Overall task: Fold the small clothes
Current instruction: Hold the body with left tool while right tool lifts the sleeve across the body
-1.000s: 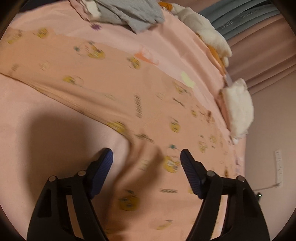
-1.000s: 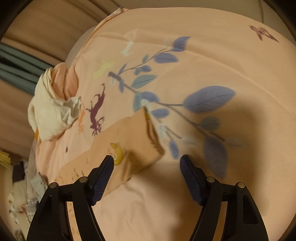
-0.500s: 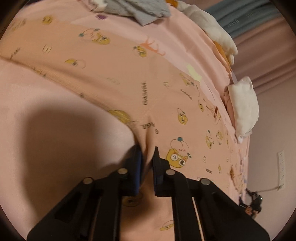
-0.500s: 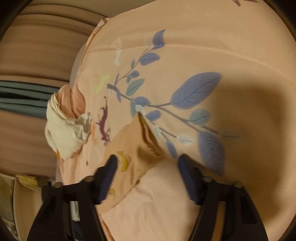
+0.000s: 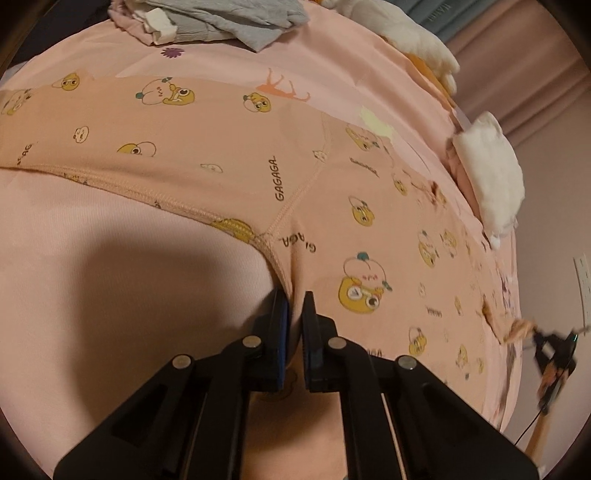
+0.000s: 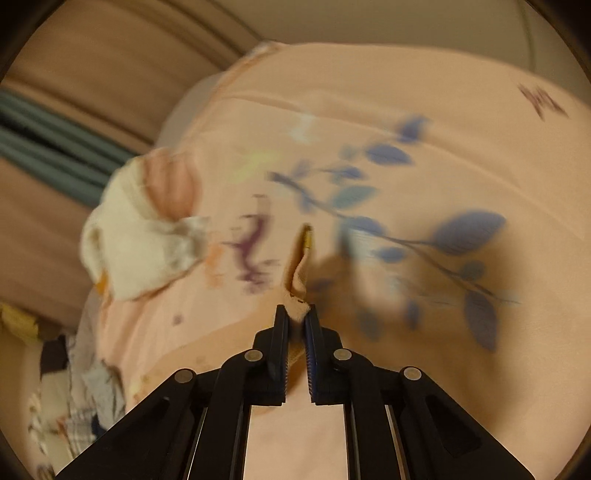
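The right wrist view is motion-blurred, smearing the blue leaf print on the peach bedsheet (image 6: 424, 221), while the grey folded clothes pile (image 5: 221, 18) is cut off by the left wrist view's top edge.

light: dim, warm | shadows: broad, soft | blur: right wrist view smeared | edges: fisheye-bent, dark corners

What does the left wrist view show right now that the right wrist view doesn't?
Left wrist only: the printed peach garment spread across the bedspread, its hem and seam, the grey clothes pile at the far edge, and the left gripper shut on the garment's hem.

Right wrist only: the blue leaf print on the bedspread, and the right gripper, whose jaws have just been closing, shut on a garment corner, image blurred.

Both: the pink bedspread, a white bundle near the edge, curtains behind.
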`<state>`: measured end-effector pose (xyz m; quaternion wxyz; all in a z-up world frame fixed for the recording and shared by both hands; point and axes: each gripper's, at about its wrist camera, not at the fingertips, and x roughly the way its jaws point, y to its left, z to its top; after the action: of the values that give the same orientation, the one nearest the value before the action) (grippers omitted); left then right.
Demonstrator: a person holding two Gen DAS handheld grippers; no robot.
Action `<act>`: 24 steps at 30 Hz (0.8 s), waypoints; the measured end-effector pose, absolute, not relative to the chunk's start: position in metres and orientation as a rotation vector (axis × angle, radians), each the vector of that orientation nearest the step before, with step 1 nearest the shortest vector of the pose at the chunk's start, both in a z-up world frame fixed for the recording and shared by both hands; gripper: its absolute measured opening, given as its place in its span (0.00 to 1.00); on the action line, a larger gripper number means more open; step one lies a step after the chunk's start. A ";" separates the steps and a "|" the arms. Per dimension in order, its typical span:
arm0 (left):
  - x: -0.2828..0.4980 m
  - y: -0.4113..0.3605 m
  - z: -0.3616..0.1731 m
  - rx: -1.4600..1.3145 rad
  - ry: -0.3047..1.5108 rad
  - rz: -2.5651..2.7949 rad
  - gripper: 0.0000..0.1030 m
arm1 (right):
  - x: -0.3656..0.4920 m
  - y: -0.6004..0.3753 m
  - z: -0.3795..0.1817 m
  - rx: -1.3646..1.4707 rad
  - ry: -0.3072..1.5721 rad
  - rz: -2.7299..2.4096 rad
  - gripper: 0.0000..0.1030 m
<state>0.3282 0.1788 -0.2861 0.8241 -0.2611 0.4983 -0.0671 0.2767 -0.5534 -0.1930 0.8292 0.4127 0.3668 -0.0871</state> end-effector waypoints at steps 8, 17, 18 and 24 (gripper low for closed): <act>0.308 0.197 -0.291 -0.646 1.068 -0.226 0.05 | 0.319 -0.436 -0.129 0.703 0.795 -0.039 0.10; 0.291 0.205 -0.301 -0.697 1.020 -0.267 0.05 | 0.370 -0.282 -0.111 0.551 0.890 0.168 0.10; 0.291 0.207 -0.301 -0.720 1.025 -0.273 0.05 | 0.373 -0.267 -0.110 0.528 0.891 0.184 0.10; 0.292 0.205 -0.299 -0.727 1.017 -0.262 0.03 | 0.393 -0.179 -0.119 0.453 0.955 0.296 0.10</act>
<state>0.2915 0.2051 -0.2985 0.8029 -0.3391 0.4747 -0.1222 0.3927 -0.1794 -0.1189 0.8531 0.2151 0.4540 0.1409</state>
